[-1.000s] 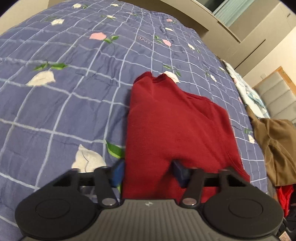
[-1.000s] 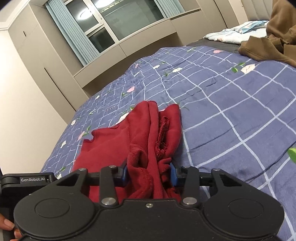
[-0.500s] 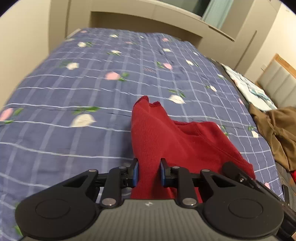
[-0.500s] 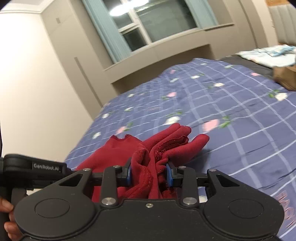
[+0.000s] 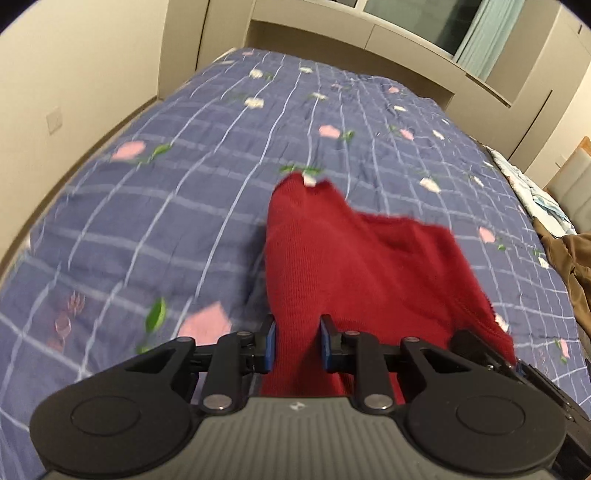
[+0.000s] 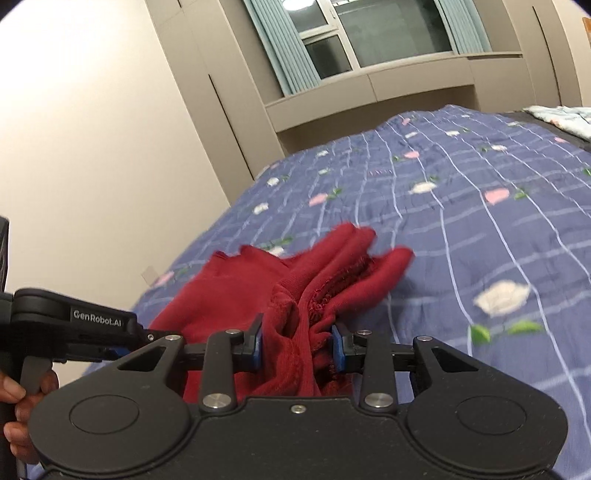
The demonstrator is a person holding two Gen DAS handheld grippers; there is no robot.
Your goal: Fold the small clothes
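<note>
Both my left gripper (image 5: 297, 345) and right gripper (image 6: 297, 349), clenched on the red top (image 5: 354, 266), have lifted its near edge off the quilt (image 5: 166, 206) since a second ago, starting the fold.

1. The room is lit by warm indoor light. A bright lamp shines as glare in the window (image 6: 373, 33).
2. The bed cover (image 5: 184, 177) looks smeared and blurry, most of all near the red cloth (image 5: 354, 266).
3. Both pictures bend round at the edges, with black corners.
4. A soft shadow lies beside the red cloth.
</note>
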